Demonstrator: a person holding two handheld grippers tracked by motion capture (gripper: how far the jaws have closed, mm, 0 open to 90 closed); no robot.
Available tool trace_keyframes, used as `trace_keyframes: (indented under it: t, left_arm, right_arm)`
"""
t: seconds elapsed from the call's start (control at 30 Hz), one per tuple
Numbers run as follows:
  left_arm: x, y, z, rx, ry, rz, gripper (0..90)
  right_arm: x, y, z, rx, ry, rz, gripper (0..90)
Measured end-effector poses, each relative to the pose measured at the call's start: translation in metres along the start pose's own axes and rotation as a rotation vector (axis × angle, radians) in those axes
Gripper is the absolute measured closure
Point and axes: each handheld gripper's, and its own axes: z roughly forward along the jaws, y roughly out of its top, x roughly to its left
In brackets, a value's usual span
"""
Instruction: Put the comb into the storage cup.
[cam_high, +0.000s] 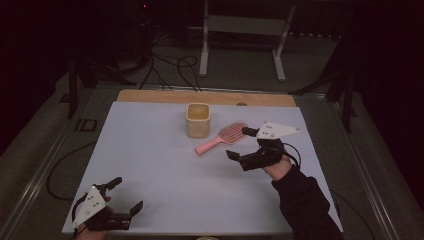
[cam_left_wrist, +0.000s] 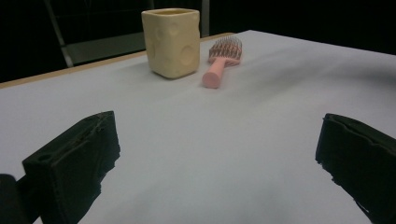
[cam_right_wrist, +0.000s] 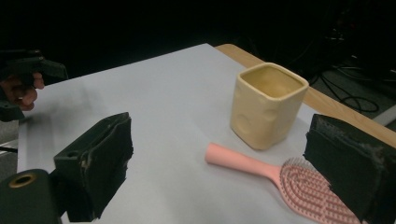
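A: Dim all round. In the high view the room beyond the desk (cam_high: 150, 150) sinks to near black, and the picture is soft and grainy.

B: The pale desk top is the brightest thing, evenly lit, no glare. Shadows?

A: Faint and soft-edged, in the left gripper view. Both gripper views are sharper, though the near black jaws blur slightly.
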Motion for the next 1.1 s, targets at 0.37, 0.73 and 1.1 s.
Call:
trace_keyframes:
  t: [0.37,0.73,1.1]
  left_arm:
    - [0.0,-0.001,-0.002,0.004,-0.001,0.002,0.4]
    - [0.0,-0.001,-0.002,0.001,-0.001,-0.001,0.4]
    - [0.0,-0.002,-0.003,0.0,0.0,-0.005,0.4]
  right_arm:
    - [-0.004,0.007,0.033,0.035,0.019,0.002,7.4]
    - [-0.009,0.004,0.069,0.064,0.039,0.031,8.5]
    - [-0.017,-0.01,0.099,0.136,0.053,0.069,18.5]
